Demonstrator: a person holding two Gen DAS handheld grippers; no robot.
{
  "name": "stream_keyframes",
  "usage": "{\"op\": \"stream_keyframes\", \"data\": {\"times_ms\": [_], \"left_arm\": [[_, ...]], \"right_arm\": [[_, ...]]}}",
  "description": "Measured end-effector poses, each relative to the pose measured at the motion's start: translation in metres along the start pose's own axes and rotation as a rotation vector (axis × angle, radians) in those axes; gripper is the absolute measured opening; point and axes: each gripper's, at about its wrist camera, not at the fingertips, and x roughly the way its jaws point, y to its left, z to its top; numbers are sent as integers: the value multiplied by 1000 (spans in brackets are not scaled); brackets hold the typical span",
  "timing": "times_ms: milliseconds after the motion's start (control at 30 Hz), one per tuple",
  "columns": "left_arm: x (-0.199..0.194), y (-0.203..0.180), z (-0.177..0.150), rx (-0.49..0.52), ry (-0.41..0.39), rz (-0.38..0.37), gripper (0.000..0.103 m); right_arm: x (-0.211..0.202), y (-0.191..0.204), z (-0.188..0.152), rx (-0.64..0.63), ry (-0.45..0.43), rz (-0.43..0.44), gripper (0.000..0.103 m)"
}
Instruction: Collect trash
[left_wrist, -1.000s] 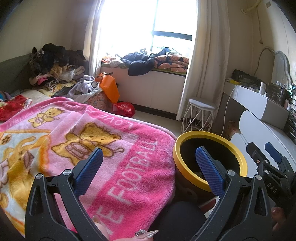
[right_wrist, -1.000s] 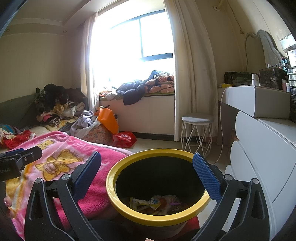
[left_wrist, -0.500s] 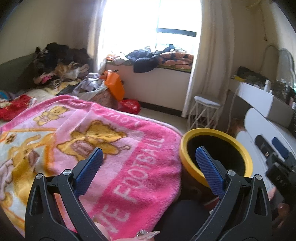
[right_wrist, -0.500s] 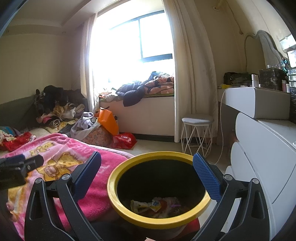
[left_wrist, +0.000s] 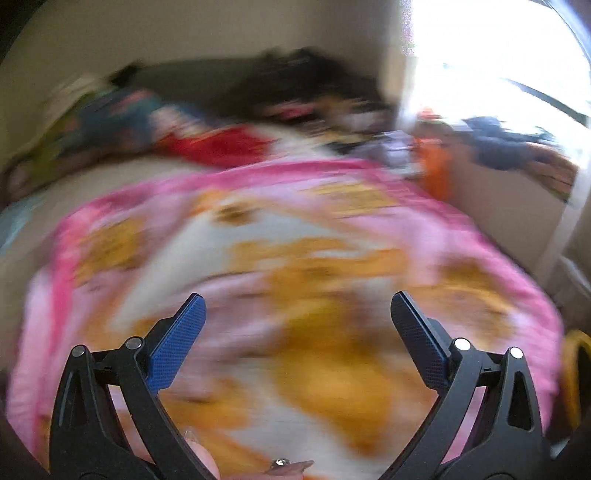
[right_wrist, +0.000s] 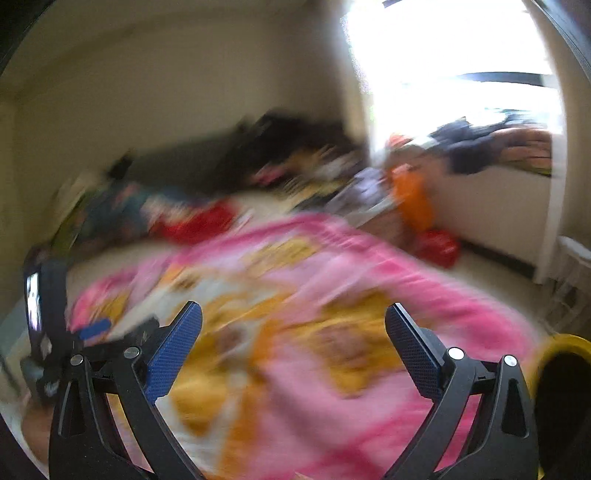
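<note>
Both views are motion-blurred. My left gripper (left_wrist: 297, 306) is open and empty over the pink bear blanket (left_wrist: 295, 258) on the bed. My right gripper (right_wrist: 293, 317) is open and empty over the same blanket (right_wrist: 332, 295). The yellow-rimmed black trash bin (right_wrist: 561, 369) sits at the far right edge; a sliver of its rim shows in the left wrist view (left_wrist: 576, 369). The left gripper (right_wrist: 96, 332) shows blurred at the left of the right wrist view. No loose trash can be made out in the blur.
Piled clothes (left_wrist: 295, 92) and a red cloth (left_wrist: 221, 146) lie at the bed's far side. An orange bag (right_wrist: 412, 199) and a red bag (right_wrist: 437, 247) sit on the floor by the window bench (right_wrist: 491, 206). A white stool (right_wrist: 572, 277) stands at right.
Both grippers have swung sharply left, away from the bin and toward the bed. The bin has slid from the middle to the right edge. Both stay open and empty.
</note>
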Motion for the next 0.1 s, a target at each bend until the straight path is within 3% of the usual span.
{"op": "stream_keyframes", "data": {"times_ms": [100], "left_arm": [[36, 69, -7, -104, 84, 145, 92]], "right_arm": [[78, 69, -19, -86, 222, 134, 97]]}}
